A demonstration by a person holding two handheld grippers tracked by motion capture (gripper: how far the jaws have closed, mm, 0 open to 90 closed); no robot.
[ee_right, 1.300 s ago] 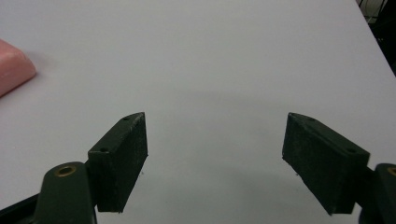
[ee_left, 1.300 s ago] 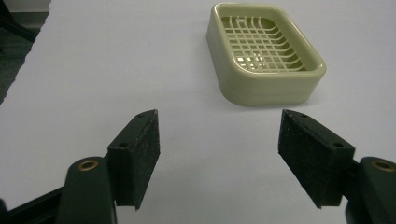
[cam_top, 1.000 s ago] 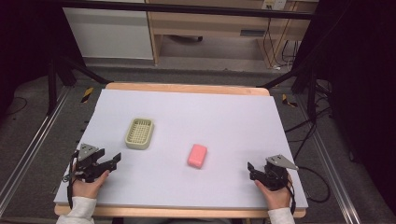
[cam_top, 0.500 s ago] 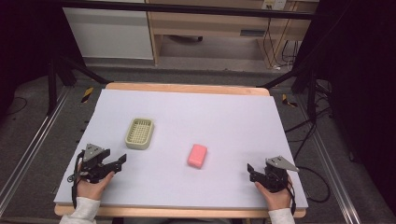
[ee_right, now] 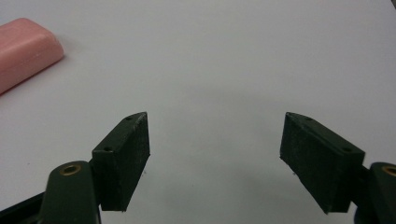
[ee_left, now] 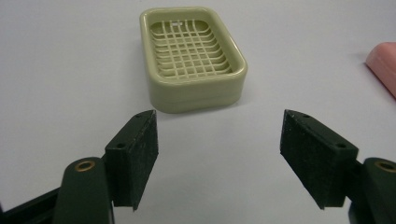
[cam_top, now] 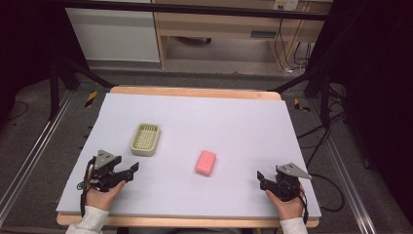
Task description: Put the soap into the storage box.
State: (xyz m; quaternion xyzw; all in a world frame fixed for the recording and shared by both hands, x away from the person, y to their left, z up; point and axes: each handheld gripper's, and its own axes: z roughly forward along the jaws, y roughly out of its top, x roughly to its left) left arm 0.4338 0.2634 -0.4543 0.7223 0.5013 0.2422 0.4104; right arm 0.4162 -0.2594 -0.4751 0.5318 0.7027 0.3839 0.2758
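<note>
Left gripper (ee_left: 219, 158), jaws just widening and empty, faces the dish (ee_left: 191, 58) near the table's (cam_top: 234, 117) left edge; it should straddle the rim squarely. Right gripper (ee_right: 215, 158) gapes empty.

The soap dish (ee_left: 192, 58) looked like smooth, slightly glossy pale-green plastic with a moulded grid floor. Beside it, the pink soap bar (cam_top: 206, 162) looked matt and waxy. Under the dish, the table (cam_top: 234, 122) had a smooth matt lavender top with a bare wood edge. The pads (ee_left: 135, 158) looked rough, grainy black.
</note>
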